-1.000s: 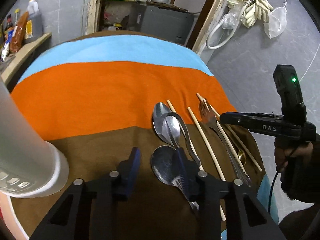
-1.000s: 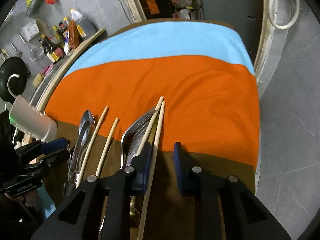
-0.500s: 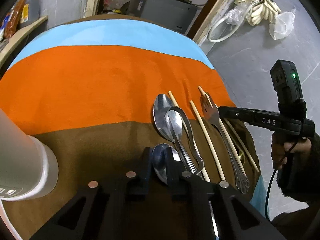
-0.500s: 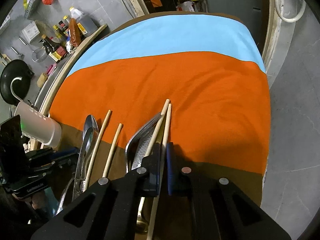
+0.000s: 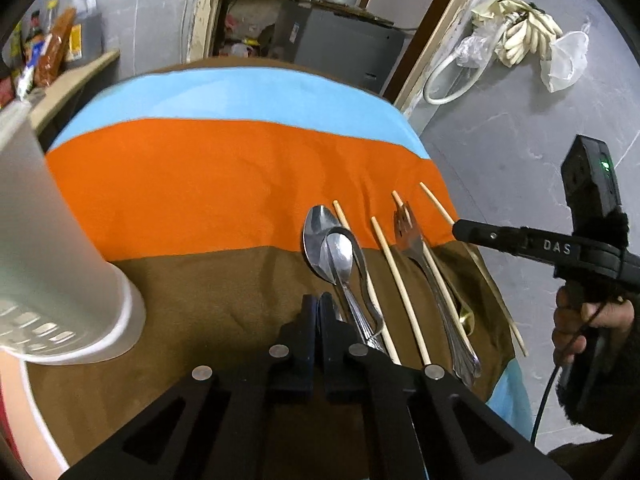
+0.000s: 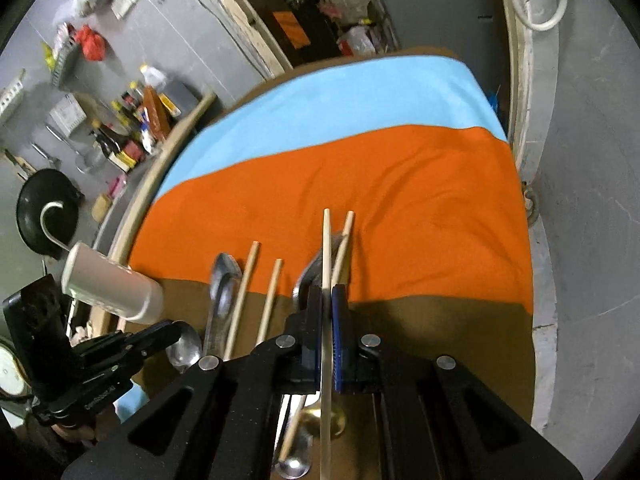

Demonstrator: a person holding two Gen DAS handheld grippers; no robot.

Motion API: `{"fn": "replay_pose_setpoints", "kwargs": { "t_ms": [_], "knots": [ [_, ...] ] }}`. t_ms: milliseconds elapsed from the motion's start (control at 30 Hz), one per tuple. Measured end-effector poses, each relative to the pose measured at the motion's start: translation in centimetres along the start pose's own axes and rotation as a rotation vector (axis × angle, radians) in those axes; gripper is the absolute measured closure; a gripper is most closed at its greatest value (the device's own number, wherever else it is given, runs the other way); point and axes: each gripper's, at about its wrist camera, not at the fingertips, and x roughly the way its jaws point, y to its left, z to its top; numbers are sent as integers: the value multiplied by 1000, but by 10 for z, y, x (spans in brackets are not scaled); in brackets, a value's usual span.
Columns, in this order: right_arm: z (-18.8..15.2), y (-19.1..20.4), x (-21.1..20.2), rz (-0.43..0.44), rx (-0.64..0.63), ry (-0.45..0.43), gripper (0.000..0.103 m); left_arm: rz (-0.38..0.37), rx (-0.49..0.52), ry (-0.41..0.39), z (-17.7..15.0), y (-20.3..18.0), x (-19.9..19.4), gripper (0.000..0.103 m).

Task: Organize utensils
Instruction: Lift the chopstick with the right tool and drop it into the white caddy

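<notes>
Spoons (image 5: 326,240), wooden chopsticks (image 5: 398,280) and a fork (image 5: 412,236) lie in a row on the striped cloth. My left gripper (image 5: 319,300) is shut on a spoon whose bowl shows in the right wrist view (image 6: 185,346); in the left wrist view that spoon is mostly hidden by the fingers. My right gripper (image 6: 327,294) is shut on a chopstick (image 6: 326,248) and holds it lifted above the fork (image 6: 310,276) and the other chopstick (image 6: 344,240). The right gripper also shows in the left wrist view (image 5: 458,230) with that chopstick (image 5: 436,206).
A white utensil holder (image 5: 52,264) lies on its side at the left of the cloth; it also shows in the right wrist view (image 6: 108,286). The table's right edge (image 5: 432,152) drops to a grey floor. A shelf with bottles (image 6: 132,120) stands at the left.
Both grippers have closed: the left on the near spoon, the right on a chopstick. The right gripper has raised the chopstick off the cloth. The left gripper has lifted a little.
</notes>
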Motion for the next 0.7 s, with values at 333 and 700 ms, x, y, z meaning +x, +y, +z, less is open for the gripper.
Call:
{"fn": "replay_pose_setpoints", "kwargs": {
  "t_ms": [333, 700],
  "knots": [
    [-27, 43, -41, 98, 72, -250, 99, 22, 38, -187, 6, -3, -67, 101],
    [-15, 151, -65, 174, -12, -449, 99, 70, 61, -363, 37, 48, -175, 101]
  ]
}}
